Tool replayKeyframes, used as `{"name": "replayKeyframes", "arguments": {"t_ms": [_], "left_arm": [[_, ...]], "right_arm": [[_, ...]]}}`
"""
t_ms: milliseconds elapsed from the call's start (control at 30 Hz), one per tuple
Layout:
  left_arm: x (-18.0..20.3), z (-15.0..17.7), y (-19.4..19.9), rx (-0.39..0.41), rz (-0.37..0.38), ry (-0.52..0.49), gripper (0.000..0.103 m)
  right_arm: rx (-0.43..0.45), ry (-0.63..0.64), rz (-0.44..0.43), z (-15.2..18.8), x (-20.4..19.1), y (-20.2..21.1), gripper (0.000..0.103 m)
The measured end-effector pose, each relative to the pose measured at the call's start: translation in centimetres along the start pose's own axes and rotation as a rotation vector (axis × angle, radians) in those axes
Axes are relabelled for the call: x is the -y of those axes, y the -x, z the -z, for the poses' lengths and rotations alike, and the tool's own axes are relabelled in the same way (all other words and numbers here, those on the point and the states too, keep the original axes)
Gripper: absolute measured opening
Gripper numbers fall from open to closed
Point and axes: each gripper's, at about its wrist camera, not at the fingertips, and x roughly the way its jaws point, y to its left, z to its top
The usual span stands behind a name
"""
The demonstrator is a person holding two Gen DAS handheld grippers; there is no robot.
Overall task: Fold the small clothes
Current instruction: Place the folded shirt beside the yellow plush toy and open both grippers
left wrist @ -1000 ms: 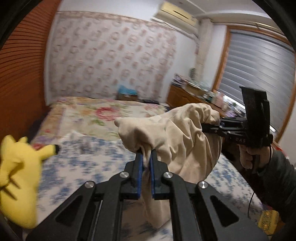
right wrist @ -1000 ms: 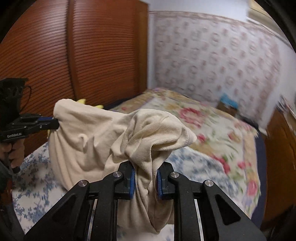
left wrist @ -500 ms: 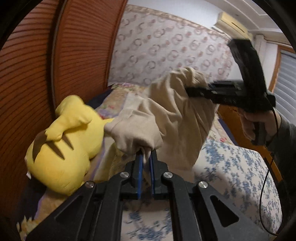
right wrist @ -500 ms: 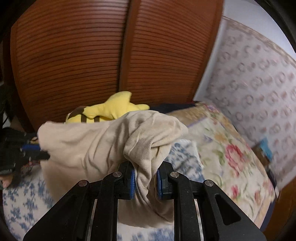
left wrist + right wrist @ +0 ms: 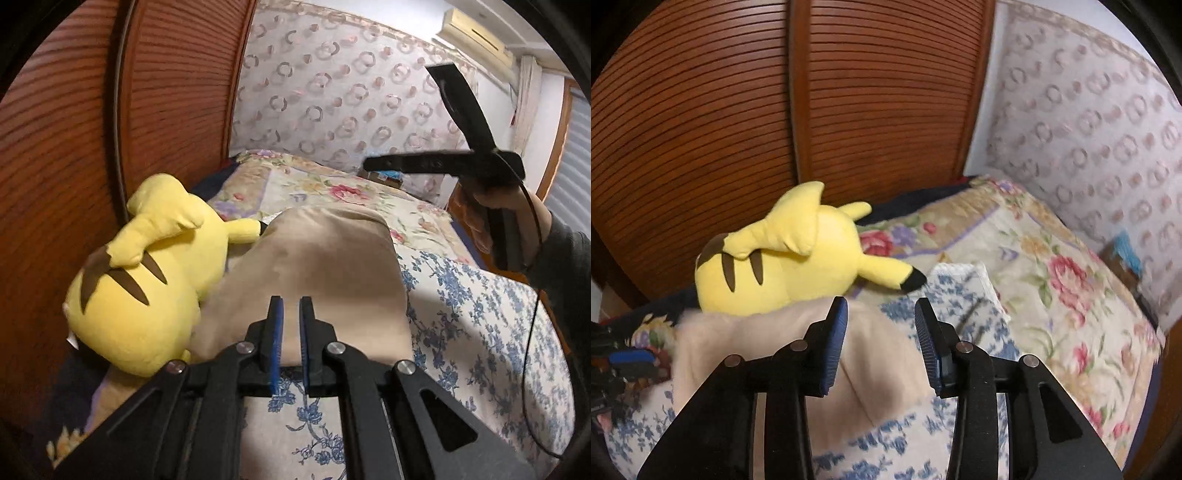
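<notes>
A beige garment (image 5: 325, 266) lies spread on the blue-flowered sheet (image 5: 480, 332), its left edge against a yellow plush toy (image 5: 155, 288). My left gripper (image 5: 291, 306) is low over the garment's near edge, its jaws narrow with beige cloth filling the slit between them. In the right wrist view it (image 5: 646, 360) shows at the far left by the garment's (image 5: 775, 350) corner. My right gripper (image 5: 881, 314) has its jaws opening; they stand apart above the cloth and press nothing. In the left wrist view it (image 5: 369, 162) hangs clear above the bed.
A slatted wooden wardrobe (image 5: 849, 92) stands close behind the plush toy (image 5: 798, 254). A flowered quilt (image 5: 1052, 266) covers the far half of the bed. A person's hand (image 5: 491, 214) holds the right gripper, and its cable (image 5: 532, 332) hangs over the sheet.
Both grippers carried the garment left and down to the plush toy. The right jaws opened and let go, and the garment dropped from a raised bunch onto the bed.
</notes>
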Motion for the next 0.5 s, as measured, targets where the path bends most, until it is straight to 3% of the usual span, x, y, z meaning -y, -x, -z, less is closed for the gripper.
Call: {"name": "replayKeyframes", "arguments": {"t_ms": [333, 500], "left_arm": [[4.7, -0.4, 2.0, 0.028, -0.032, -0.122, 0.007], [8.6, 0.2, 3.2, 0.043, -0.031, -0.200, 0.007]], "right_arm": [[0.115, -0.160, 0.081, 8.2, 0.8, 9.5, 0.038], [0.160, -0.227, 0.139, 13.1, -0.2, 15.1, 0.048]]}}
